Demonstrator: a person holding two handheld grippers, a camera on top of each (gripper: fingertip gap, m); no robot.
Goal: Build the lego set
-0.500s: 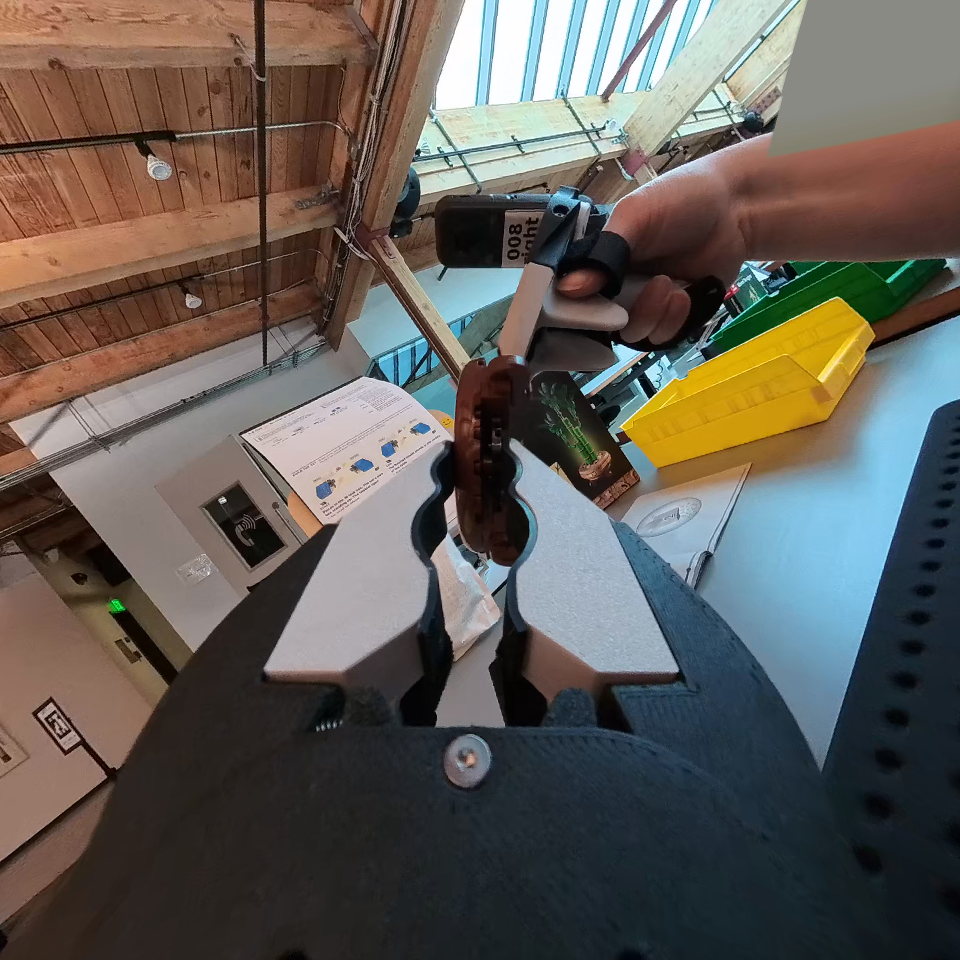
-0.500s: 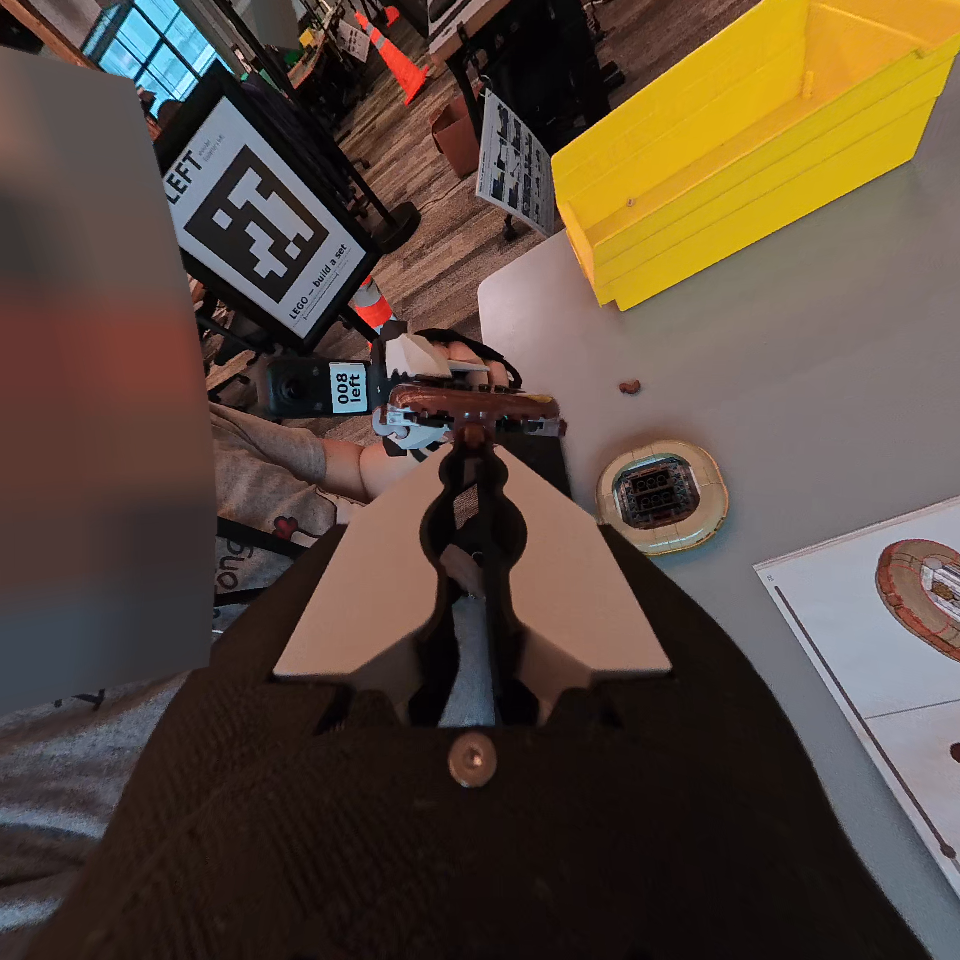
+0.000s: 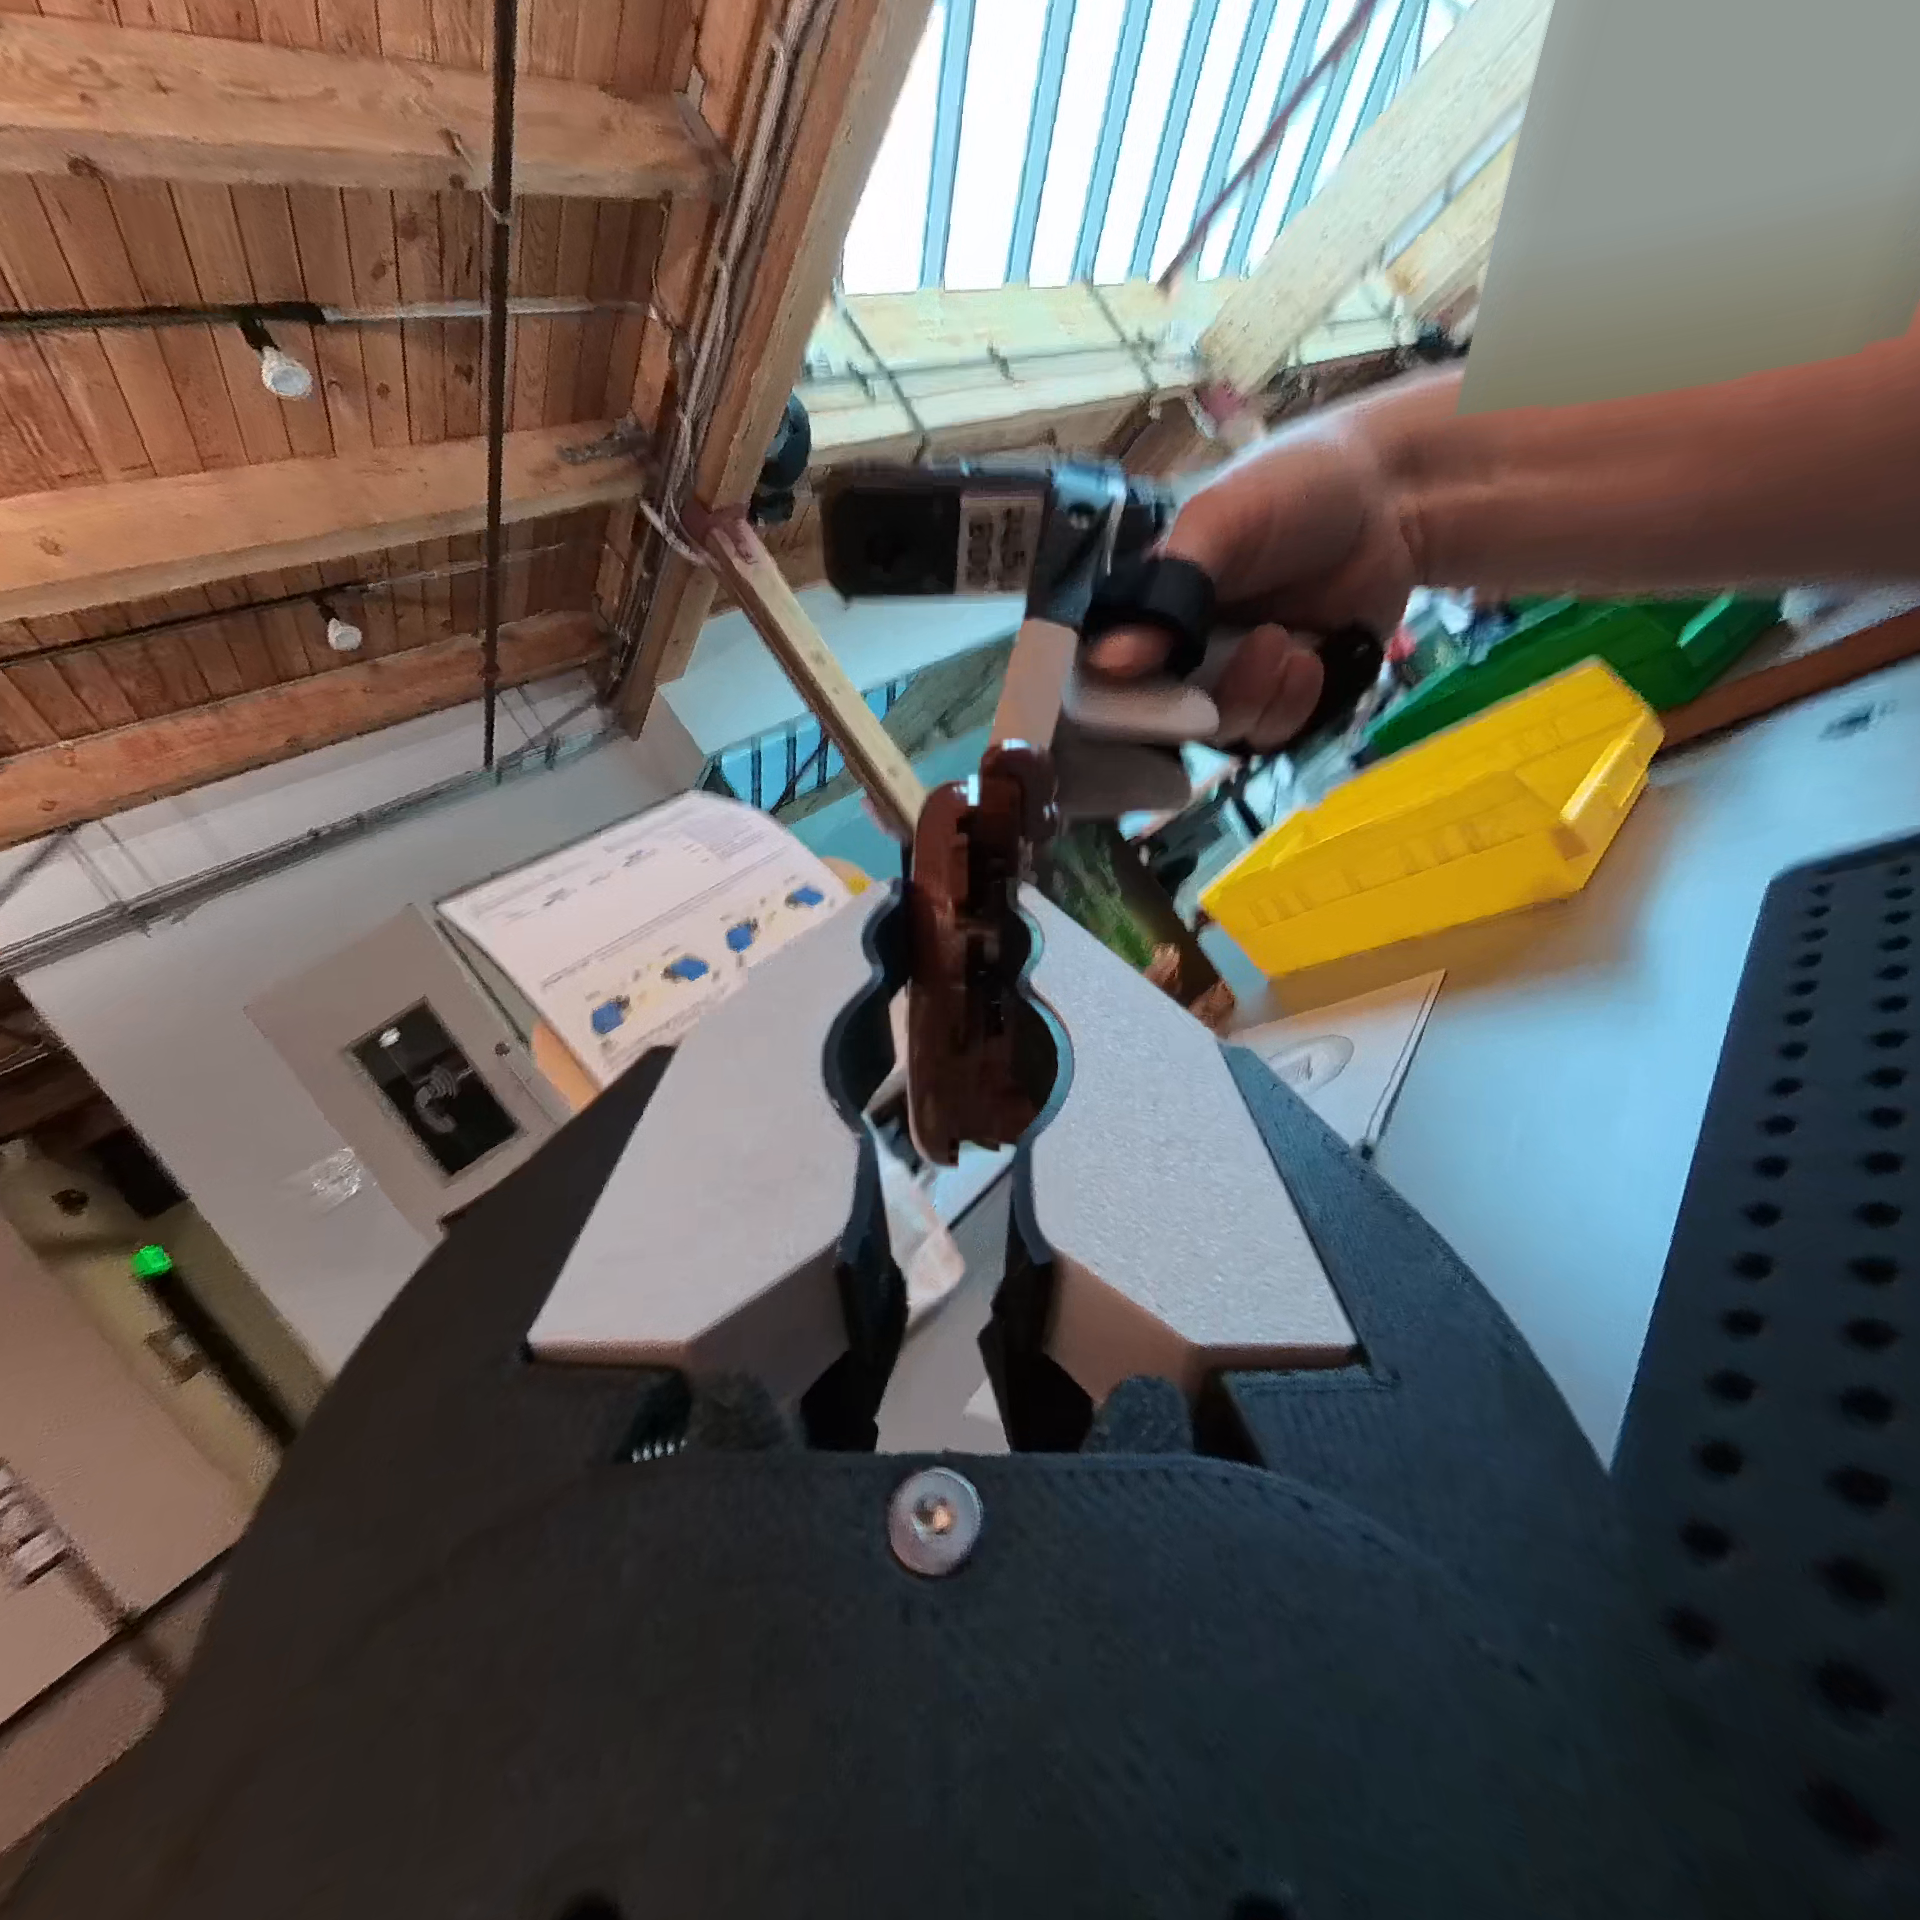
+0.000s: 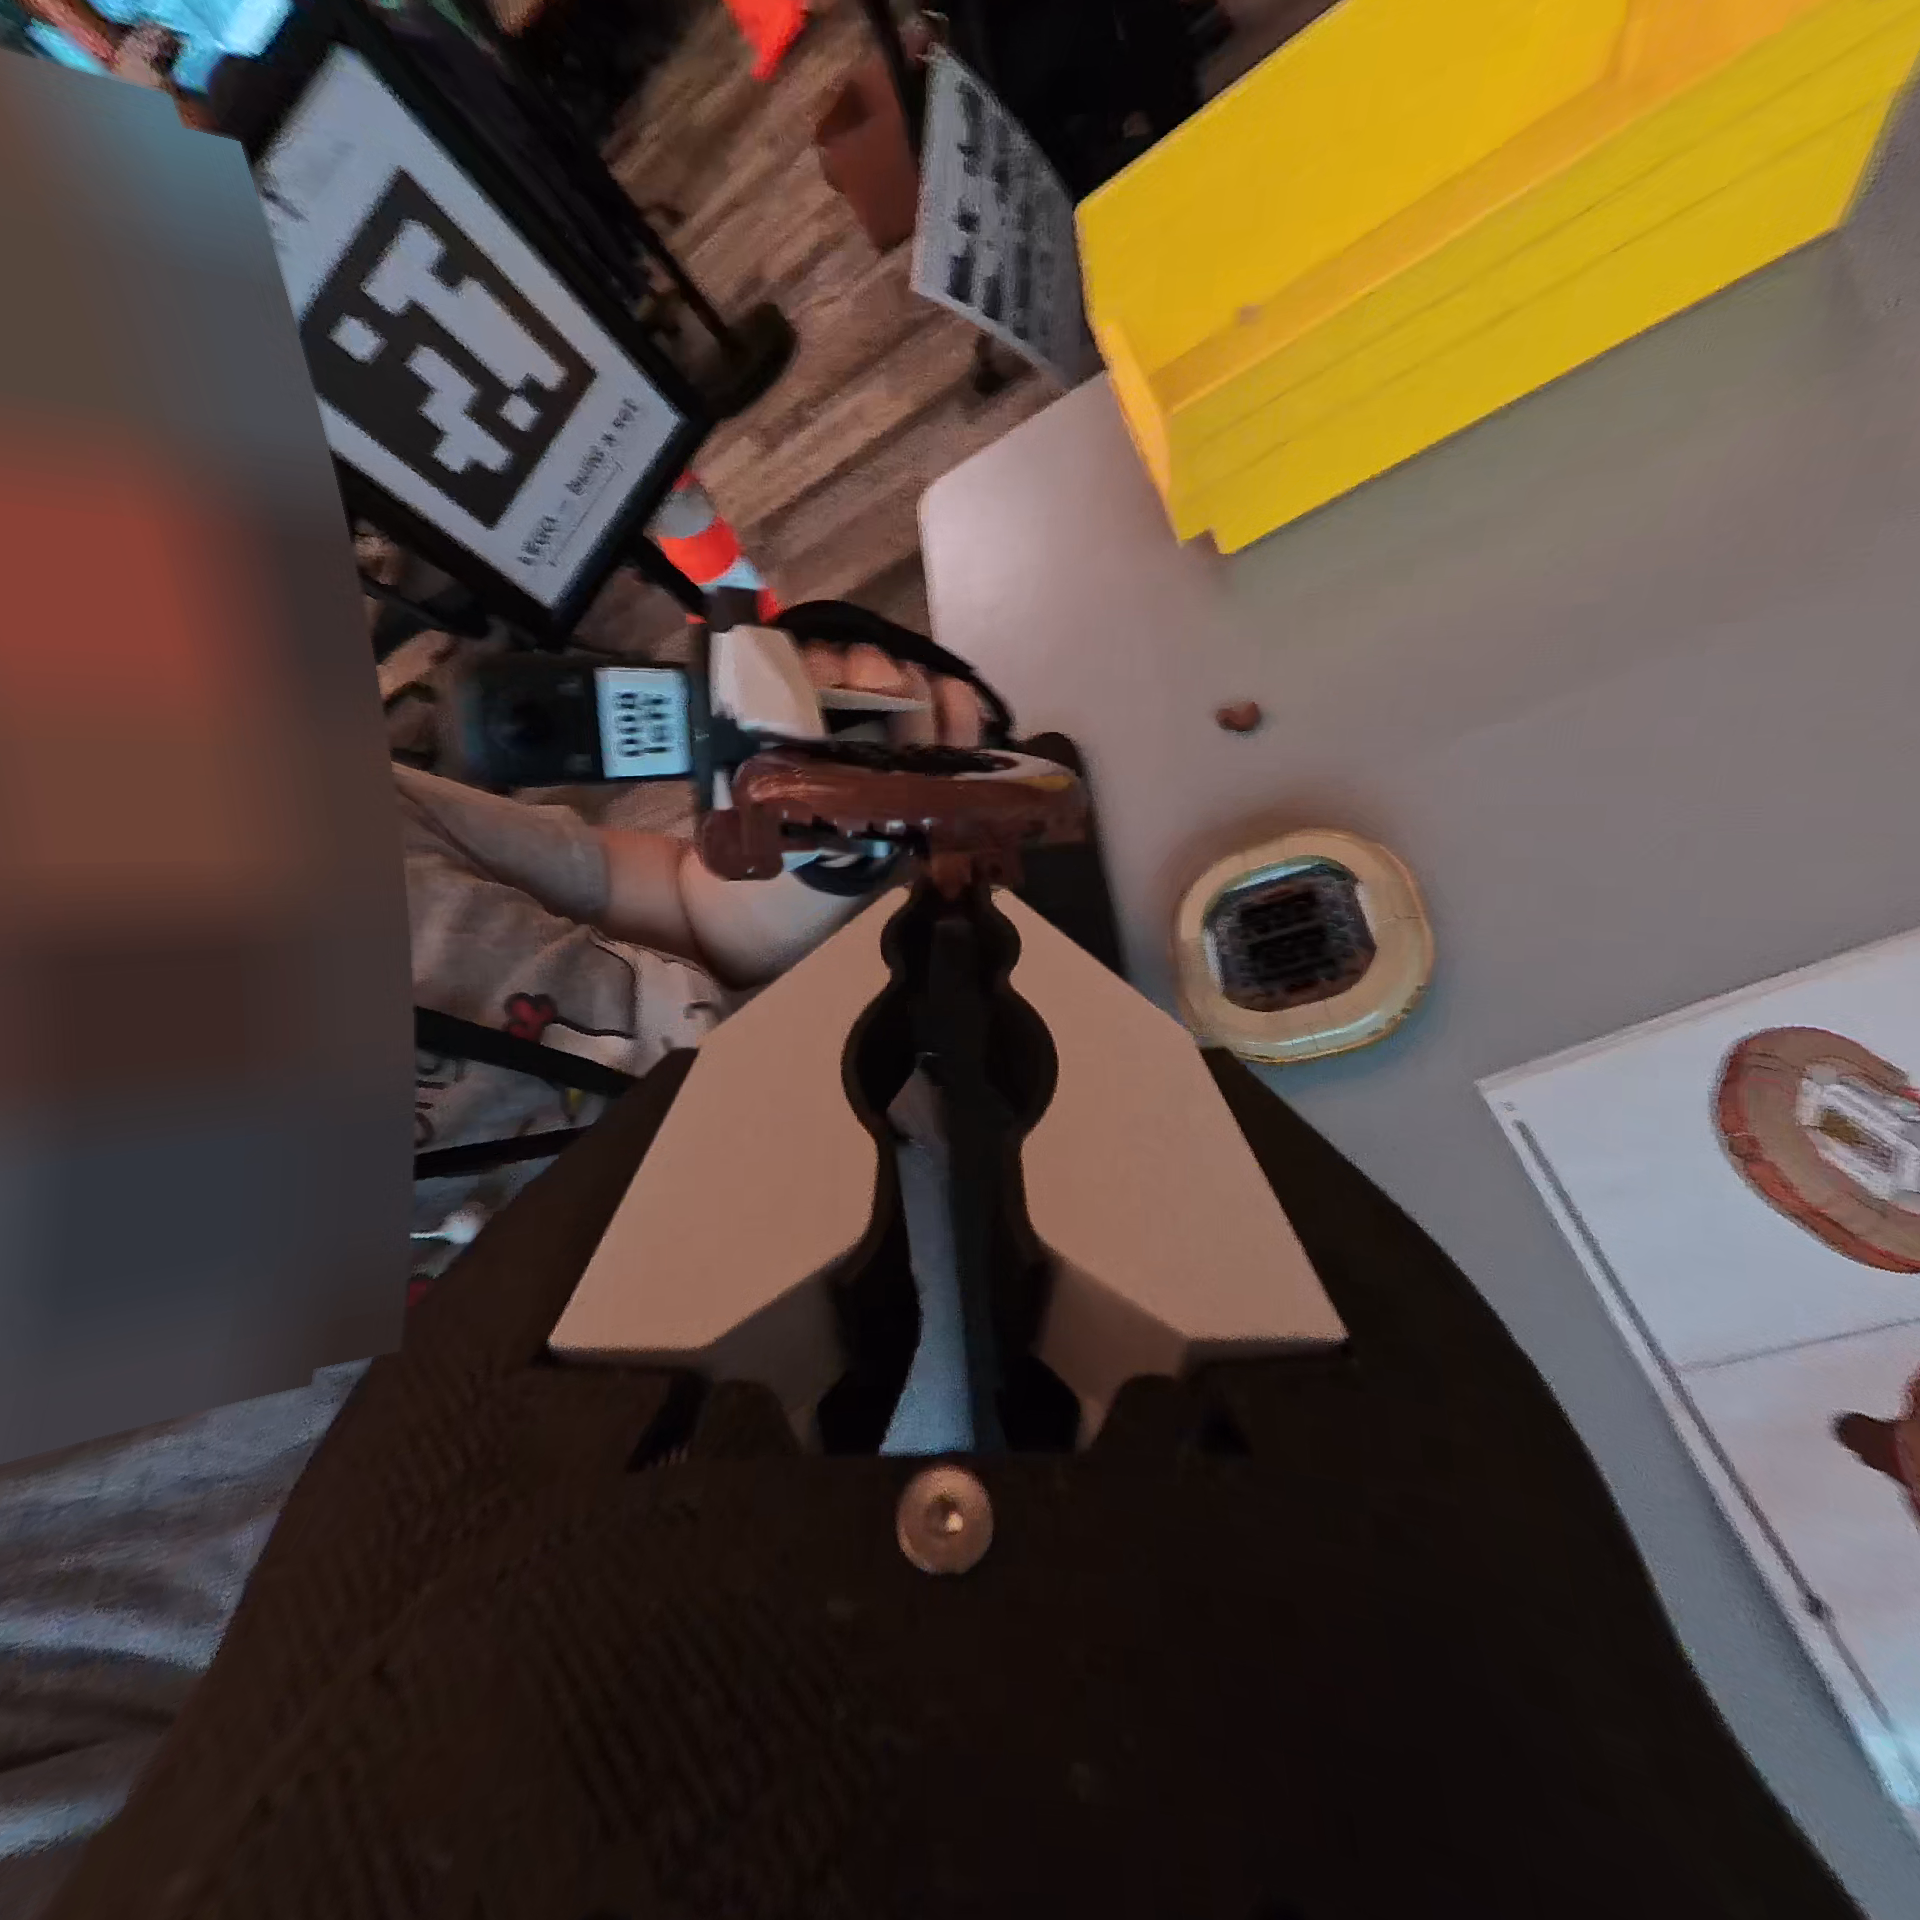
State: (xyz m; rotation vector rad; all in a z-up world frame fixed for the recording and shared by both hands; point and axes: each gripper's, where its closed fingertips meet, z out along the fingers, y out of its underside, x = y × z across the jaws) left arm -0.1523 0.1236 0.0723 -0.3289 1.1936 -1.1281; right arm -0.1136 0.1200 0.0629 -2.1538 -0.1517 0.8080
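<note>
My left gripper (image 3: 951,904) is shut on a round brown lego assembly (image 3: 966,977), held edge-on above the table. My right gripper (image 4: 951,896) is shut on a small brown piece (image 4: 951,868) and holds it against the rim of the brown assembly (image 4: 904,805). The right gripper also shows in the left wrist view (image 3: 1039,764), held by a hand, with its tip at the top of the assembly. The left gripper shows behind the assembly in the right wrist view (image 4: 769,727). A tan lego ring with a dark centre (image 4: 1304,940) lies on the grey table (image 4: 1558,727).
A yellow bin (image 4: 1507,239) stands at the table's far side, also seen in the left wrist view (image 3: 1455,831), with green bins (image 3: 1579,655) behind it. A loose brown piece (image 4: 1238,715) lies near the ring. An open instruction booklet (image 4: 1766,1195) lies at the right. The tips of one gripper are about 5 cm away from the tips of the other.
The right gripper has come slightly lower onto the top of the brown assembly. Both views are now blurred by motion. Both grips are unchanged.
</note>
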